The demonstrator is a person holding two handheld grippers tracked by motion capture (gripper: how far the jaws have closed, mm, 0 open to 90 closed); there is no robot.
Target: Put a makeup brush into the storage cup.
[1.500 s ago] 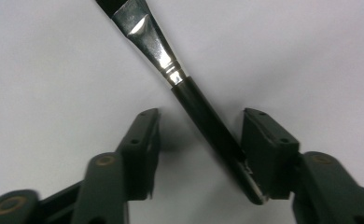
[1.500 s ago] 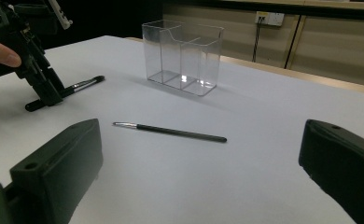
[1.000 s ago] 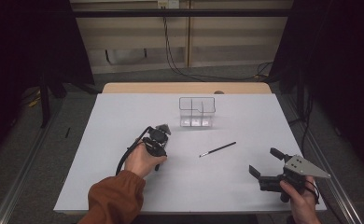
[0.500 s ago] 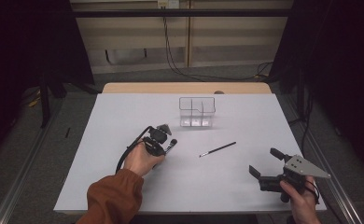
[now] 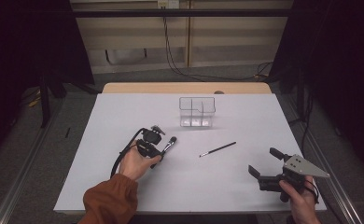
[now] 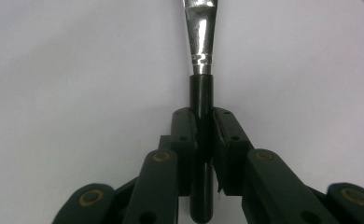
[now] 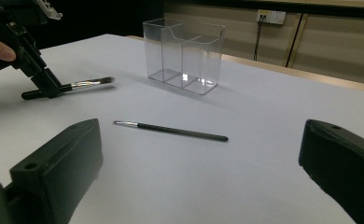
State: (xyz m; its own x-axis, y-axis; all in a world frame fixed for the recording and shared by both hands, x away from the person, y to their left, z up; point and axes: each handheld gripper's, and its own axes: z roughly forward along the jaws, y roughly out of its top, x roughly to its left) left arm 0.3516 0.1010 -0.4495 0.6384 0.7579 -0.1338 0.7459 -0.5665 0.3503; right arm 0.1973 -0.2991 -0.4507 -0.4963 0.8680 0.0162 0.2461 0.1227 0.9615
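The left claw [image 5: 157, 150] is clamped on the thick brush [image 6: 201, 93], low over the worktop [image 5: 124, 116]. The clear box [image 5: 197, 112] stands up and right of it. The right claw [image 5: 265, 163] is wide apart, holding nothing.

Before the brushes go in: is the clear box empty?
Empty: the clear box stands upright on the table, and its compartments show nothing but bare floor through the walls.

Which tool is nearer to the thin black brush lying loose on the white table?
Right, by a little. The right tool sits open toward the table's near right corner from the thin black brush. The left tool, farther left, is shut on a thicker silver-ferruled brush.
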